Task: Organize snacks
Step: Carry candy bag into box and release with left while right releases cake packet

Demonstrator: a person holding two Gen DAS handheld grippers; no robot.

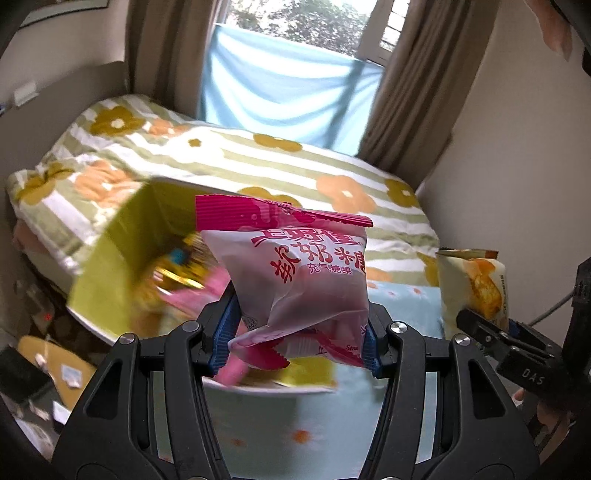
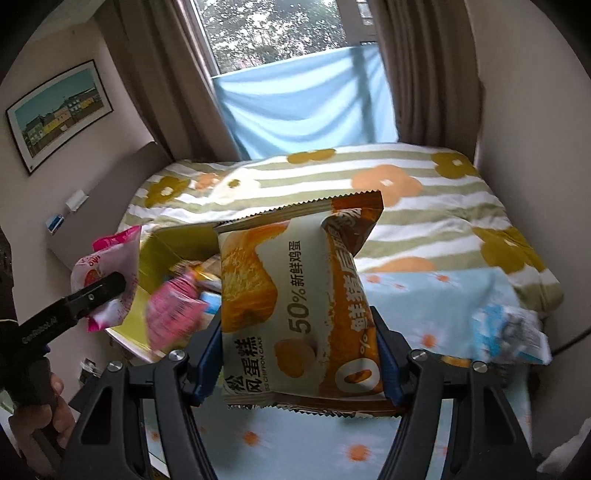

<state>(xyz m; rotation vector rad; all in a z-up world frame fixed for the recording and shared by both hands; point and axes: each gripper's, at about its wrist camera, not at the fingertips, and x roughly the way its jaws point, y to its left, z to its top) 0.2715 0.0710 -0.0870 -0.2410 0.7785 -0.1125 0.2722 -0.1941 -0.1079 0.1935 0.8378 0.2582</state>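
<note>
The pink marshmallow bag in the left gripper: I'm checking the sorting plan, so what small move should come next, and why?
Probably carry the pink marshmallow bag forward over the yellow-green box and let it go there. The left gripper is shut on it in the air, and the open box just beyond already holds similar pink packets. The right gripper holds the chiffon cake pack beside it.

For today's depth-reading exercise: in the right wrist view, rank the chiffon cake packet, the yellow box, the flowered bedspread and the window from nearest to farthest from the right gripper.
1. Chiffon cake packet: between the right gripper fingers.
2. Yellow box: left, behind the packet.
3. Flowered bedspread: beyond, centre-right.
4. Window: top, farthest.
</note>
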